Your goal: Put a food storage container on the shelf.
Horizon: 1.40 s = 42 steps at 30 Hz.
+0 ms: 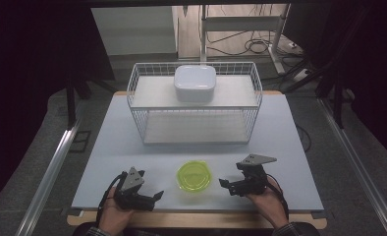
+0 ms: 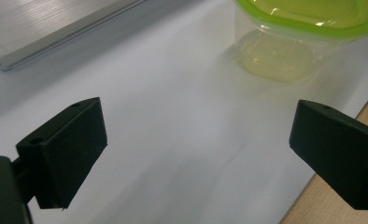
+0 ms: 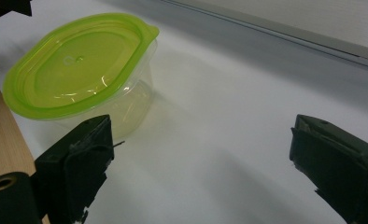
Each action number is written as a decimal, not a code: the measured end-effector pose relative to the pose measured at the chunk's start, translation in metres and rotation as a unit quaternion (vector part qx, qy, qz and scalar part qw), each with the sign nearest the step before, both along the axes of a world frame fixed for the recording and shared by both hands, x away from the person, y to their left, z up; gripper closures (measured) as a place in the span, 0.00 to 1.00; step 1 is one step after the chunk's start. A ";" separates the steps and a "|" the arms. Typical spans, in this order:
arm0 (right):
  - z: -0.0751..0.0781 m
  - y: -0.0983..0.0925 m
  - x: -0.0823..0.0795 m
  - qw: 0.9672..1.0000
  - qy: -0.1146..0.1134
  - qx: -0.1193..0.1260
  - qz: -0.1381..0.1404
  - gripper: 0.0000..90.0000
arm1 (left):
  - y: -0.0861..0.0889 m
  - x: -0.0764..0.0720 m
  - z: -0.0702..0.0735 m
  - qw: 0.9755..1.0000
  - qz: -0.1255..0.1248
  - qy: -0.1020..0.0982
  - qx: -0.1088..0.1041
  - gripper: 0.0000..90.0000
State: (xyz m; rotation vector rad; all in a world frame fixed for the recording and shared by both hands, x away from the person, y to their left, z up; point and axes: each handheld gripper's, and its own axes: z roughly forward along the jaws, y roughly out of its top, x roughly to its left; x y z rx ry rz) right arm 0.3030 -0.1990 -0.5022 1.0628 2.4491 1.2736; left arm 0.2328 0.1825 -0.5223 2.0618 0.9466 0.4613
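Observation:
A clear plastic container with a lime-green lid [image 1: 194, 176] stands near the table's front edge, between both hands. My left gripper [image 1: 155, 196] rests at its left, jaws wide open and empty, pointing toward it. In the left gripper view the container [image 2: 285, 42] sits ahead at the upper right, beyond the open gripper [image 2: 198, 154]. My right gripper [image 1: 224, 184] lies at the container's right, open and empty as well. The right gripper view has the container [image 3: 79, 79] at the upper left, just past the left jaw of the open gripper [image 3: 201, 163].
A white wire rack [image 1: 195, 101] with two shelves stands at the back middle of the white table [image 1: 132, 147]. A white square lidded box [image 1: 195, 82] sits on its upper shelf. The table's wooden edge [image 1: 196, 219] runs along the front.

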 end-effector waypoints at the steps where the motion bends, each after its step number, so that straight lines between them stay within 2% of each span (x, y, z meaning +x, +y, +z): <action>1: 0.001 0.001 0.000 1.000 0.005 0.001 0.002 0.06 | 0.000 0.000 0.000 1.000 0.000 0.000 0.000 0.04; 5: 0.003 0.005 0.002 1.000 0.010 -0.007 0.009 0.03 | 0.002 0.001 -0.001 1.000 -0.002 0.002 -0.009 0.04; 11: 0.012 0.009 0.005 0.999 0.036 0.010 0.018 0.06 | 0.002 0.002 -0.002 1.000 -0.004 0.006 -0.014 0.04; 19: 0.020 0.020 0.015 0.996 0.070 0.044 0.021 0.30 | 0.001 0.002 -0.002 1.000 -0.009 0.003 -0.020 0.04; 25: 0.019 0.024 0.023 0.993 0.096 0.061 0.025 0.40 | 0.000 0.002 -0.003 1.000 -0.012 0.005 -0.017 0.05; 27: 0.018 0.026 0.027 0.991 0.114 0.070 0.026 0.44 | 0.000 0.002 -0.003 1.000 -0.014 0.005 -0.017 0.05; 30: 0.016 0.031 0.030 0.989 0.127 0.074 0.030 0.49 | -0.001 0.001 -0.003 1.000 -0.015 0.004 -0.015 0.05; 33: 0.014 0.036 0.034 0.984 0.152 0.084 0.030 0.54 | -0.001 0.001 -0.003 1.000 -0.017 0.005 -0.013 0.05; 36: 0.013 0.040 0.038 0.983 0.161 0.078 0.031 0.59 | -0.002 0.001 -0.003 1.000 -0.019 0.004 -0.012 0.05; 42: 0.005 0.045 0.046 0.976 0.199 0.087 0.030 0.69 | -0.003 0.001 -0.004 1.000 -0.023 0.006 -0.006 0.05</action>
